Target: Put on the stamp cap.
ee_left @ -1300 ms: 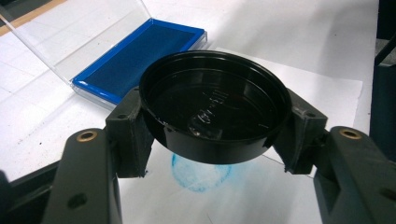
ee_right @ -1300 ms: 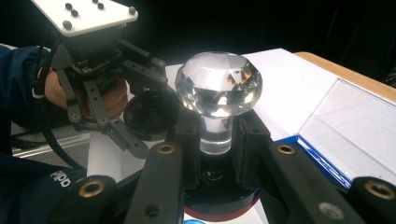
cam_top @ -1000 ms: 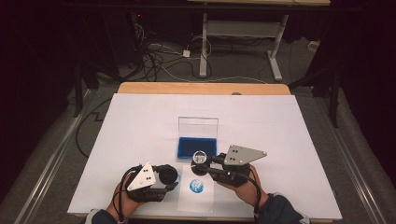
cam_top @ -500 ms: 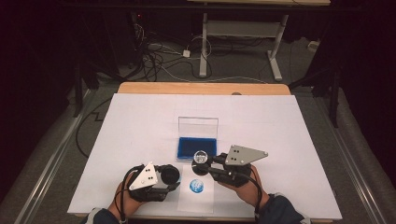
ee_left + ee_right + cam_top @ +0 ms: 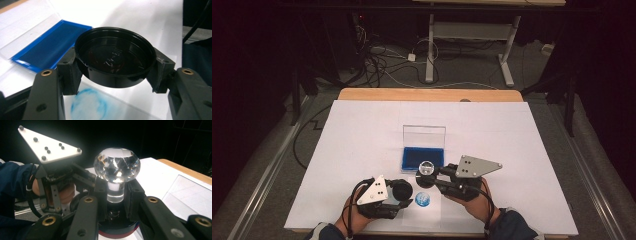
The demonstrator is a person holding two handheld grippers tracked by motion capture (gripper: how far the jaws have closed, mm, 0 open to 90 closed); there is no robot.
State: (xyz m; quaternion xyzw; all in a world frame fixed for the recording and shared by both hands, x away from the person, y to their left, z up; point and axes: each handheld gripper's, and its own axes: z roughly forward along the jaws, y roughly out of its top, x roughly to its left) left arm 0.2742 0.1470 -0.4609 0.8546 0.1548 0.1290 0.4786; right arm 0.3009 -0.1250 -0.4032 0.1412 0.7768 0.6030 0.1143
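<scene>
Both grippers are clamped on something. With our left gripper (image 5: 115, 75) we hold a round black cap (image 5: 115, 57), its hollow side facing the camera in the left gripper view; the two jaws press on its rim from either side, so the cap sits crosswise between them. In the high view this left gripper (image 5: 404, 196) lies low near the front edge of the white table (image 5: 362, 135), with the cap a dark disc at its tip.

With our right gripper (image 5: 115, 195) we pinch the clear neck of a faceted crystal stamp (image 5: 117, 165): the jaws close on the stem just under the cut-glass head, and the head stands upright above them. A dark band with a red edge shows below the jaws, but we cannot tell what it belongs to. In the high view the right gripper (image 5: 428, 176) points left, and the stamp (image 5: 427, 167) sits just in front of the blue ink pad (image 5: 422, 156).

That pad lies in an open clear case (image 5: 424, 135) whose lid stands up behind it. A round blue print (image 5: 422, 201) marks the clear sheet (image 5: 432, 210) between our two hands, near the cap and just below the stamp.
</scene>
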